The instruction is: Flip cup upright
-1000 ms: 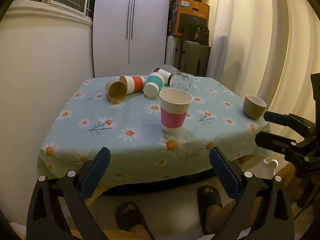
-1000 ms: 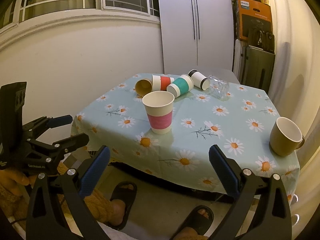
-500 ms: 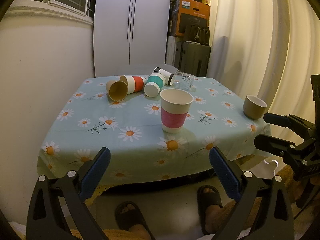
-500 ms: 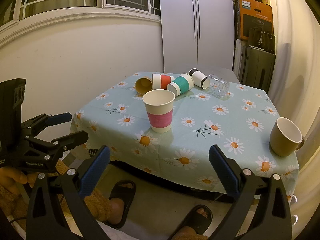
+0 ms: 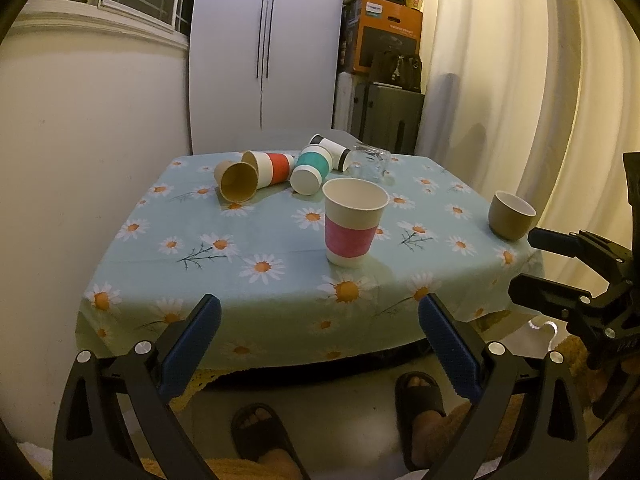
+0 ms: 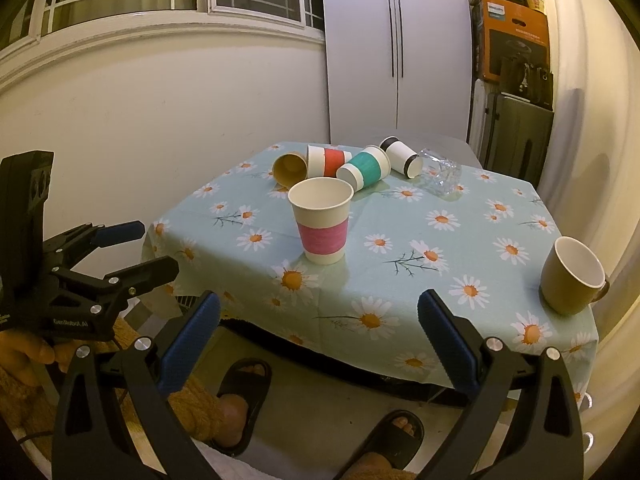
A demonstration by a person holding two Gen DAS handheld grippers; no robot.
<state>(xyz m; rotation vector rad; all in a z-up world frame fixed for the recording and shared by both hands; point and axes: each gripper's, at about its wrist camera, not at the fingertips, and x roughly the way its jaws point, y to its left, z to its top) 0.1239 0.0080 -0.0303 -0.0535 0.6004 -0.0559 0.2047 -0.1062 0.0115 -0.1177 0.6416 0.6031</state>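
Currently the pink-banded paper cup (image 5: 354, 222) stands upright at frame centre on the table (image 5: 248, 280), whose cloth is pale blue with printed daisies. Left gripper (image 5: 320, 344): ribbed blue pads spread wide, nothing between them, low in frame before the table edge. Right gripper (image 6: 318, 340): likewise spread apart and empty. Upper centre: tapered paper cups (image 6: 362, 168) lie on their sides, beside a clear faceted glass (image 6: 442, 174). Glazed tan mug (image 6: 572, 276) upright at right edge.
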